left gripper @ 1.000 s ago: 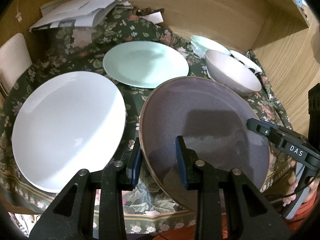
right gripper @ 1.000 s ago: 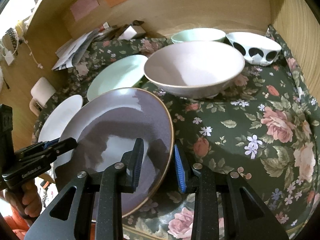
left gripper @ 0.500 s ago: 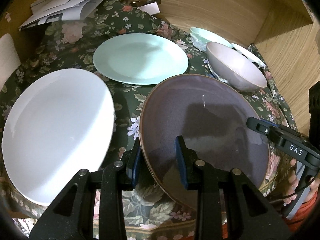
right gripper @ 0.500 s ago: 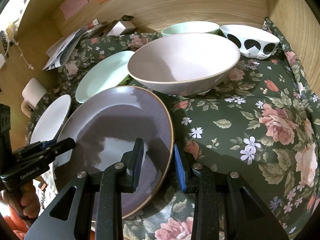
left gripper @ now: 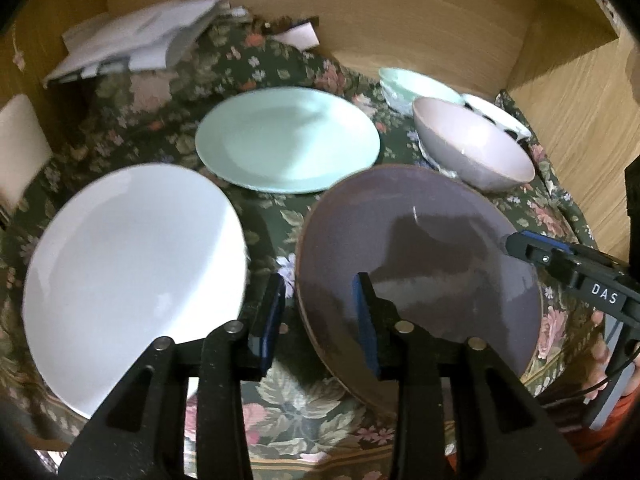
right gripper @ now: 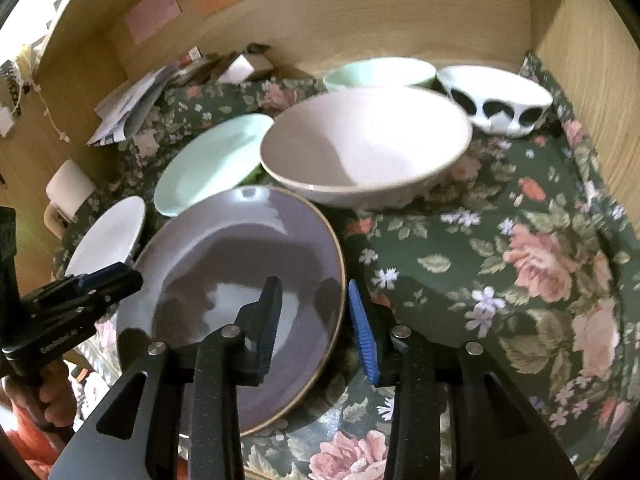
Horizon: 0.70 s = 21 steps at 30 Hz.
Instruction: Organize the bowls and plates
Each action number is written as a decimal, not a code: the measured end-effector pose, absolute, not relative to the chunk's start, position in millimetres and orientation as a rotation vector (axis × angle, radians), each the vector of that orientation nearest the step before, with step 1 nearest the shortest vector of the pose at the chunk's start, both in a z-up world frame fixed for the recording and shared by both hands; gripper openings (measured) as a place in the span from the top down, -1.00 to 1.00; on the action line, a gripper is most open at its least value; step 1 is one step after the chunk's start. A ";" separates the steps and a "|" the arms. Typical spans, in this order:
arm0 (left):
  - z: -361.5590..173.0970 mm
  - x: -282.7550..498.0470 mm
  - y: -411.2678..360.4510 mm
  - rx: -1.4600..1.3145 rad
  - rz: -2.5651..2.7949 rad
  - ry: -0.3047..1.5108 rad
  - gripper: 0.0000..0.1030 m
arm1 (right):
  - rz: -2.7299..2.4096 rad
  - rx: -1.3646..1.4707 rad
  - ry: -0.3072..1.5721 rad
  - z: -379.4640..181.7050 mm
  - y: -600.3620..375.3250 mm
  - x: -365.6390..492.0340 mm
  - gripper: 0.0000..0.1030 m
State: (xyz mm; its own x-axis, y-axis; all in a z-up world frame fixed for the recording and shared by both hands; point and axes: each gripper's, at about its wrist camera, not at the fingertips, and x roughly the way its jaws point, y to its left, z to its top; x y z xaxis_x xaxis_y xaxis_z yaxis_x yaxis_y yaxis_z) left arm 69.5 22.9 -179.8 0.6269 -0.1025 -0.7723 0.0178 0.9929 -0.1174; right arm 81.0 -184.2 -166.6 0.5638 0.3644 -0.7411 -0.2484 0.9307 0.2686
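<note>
A purple plate (left gripper: pixel 432 256) with a brown rim lies at the table's front; it also shows in the right wrist view (right gripper: pixel 236 264). My left gripper (left gripper: pixel 320 320) straddles its left rim, jaws apart, not pressing. My right gripper (right gripper: pixel 316 320) straddles its right rim, jaws apart. A white plate (left gripper: pixel 132 276) lies left, a mint plate (left gripper: pixel 288 140) behind. A pale pink bowl (right gripper: pixel 364 144) stands behind the purple plate, with a mint bowl (right gripper: pixel 380 72) and a black-spotted white bowl (right gripper: pixel 496 100) at the back.
A floral cloth (right gripper: pixel 500 260) covers the table. Wooden walls (right gripper: pixel 400 12) close the back and right. Papers (left gripper: pixel 140 40) pile at the back left. A white chair back (left gripper: pixel 20 148) stands at the left edge.
Both grippers have pulled back and lifted slightly; the view has tilted up. The purple plate stays between the jaws of both.
</note>
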 end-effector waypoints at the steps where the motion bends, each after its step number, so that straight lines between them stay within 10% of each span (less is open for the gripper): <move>1: -175.8 67.6 24.8 -0.102 -0.064 0.876 0.13 | 0.361 0.131 0.890 -162.8 -183.6 79.4 0.25; 13: -128.6 43.0 56.1 -0.114 0.021 0.695 -0.45 | 0.417 0.076 0.724 -112.4 -150.8 70.6 -0.50; 21: -109.1 26.2 97.0 -0.154 0.110 0.618 -0.68 | 0.514 0.052 0.693 -99.5 -108.8 74.3 -0.64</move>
State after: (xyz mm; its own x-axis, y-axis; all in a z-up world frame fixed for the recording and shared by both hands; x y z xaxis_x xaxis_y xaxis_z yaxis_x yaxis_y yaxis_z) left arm 26.2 97.0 -109.1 0.8098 0.0571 -0.5839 -0.1488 0.9827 -0.1103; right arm 74.3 -108.8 -99.5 0.6502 0.4690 -0.5977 -0.4355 0.8747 0.2127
